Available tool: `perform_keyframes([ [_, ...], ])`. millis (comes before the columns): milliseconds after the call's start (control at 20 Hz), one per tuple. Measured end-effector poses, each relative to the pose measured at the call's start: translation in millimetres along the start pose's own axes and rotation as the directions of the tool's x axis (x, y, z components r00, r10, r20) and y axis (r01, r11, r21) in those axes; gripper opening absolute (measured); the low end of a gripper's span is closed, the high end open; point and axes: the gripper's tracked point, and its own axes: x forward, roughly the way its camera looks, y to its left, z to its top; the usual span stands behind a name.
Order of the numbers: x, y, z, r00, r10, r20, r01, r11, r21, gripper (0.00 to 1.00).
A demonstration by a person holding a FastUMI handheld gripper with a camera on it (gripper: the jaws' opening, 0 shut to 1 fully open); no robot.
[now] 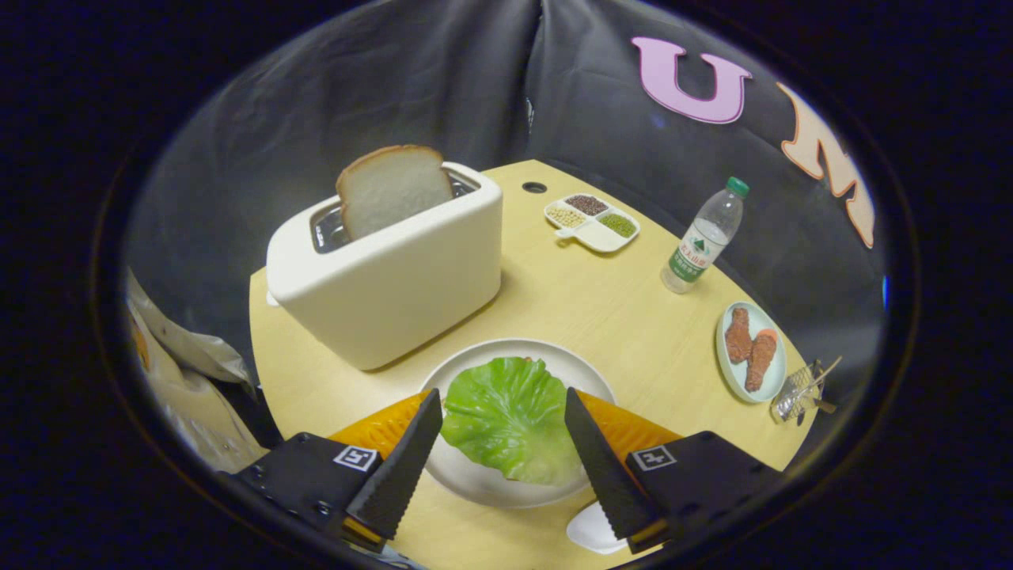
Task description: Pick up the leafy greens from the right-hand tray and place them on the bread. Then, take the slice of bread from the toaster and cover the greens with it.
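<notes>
Glossy plastic leafy greens [510, 416]; pale wood-grain table [601, 309].

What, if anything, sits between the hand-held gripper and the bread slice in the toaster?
Nothing visible blocks it. The hand-held gripper is open over the leafy greens on the white plate. The bread slice stands upright in the toaster, just beyond the plate.

A pale wooden table [570, 309] is seen, with a small dark hole [534, 188] near its far edge. A white dish with 3 small parts [592, 222] is placed close to that hole, and beans or seeds are held in it. A clear bottle with a green cap [705, 236] is stood upright nearby. 2 brown meat pieces [750, 348] are laid on a light blue plate [772, 323]. A small wire thing [799, 392] is set just beside that plate.
</notes>
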Motion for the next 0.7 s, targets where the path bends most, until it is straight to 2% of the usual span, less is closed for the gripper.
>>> perform_keyframes([
  [350, -21.7, 13.3, 34.5, 1.000, -0.020, 0.006, 0.020, 0.999, 0.026, 1.00],
  [700, -35.0, 36.9, 82.9, 0.997, 0.005, 0.072, -0.009, 0.998, 0.059, 1.00],
])
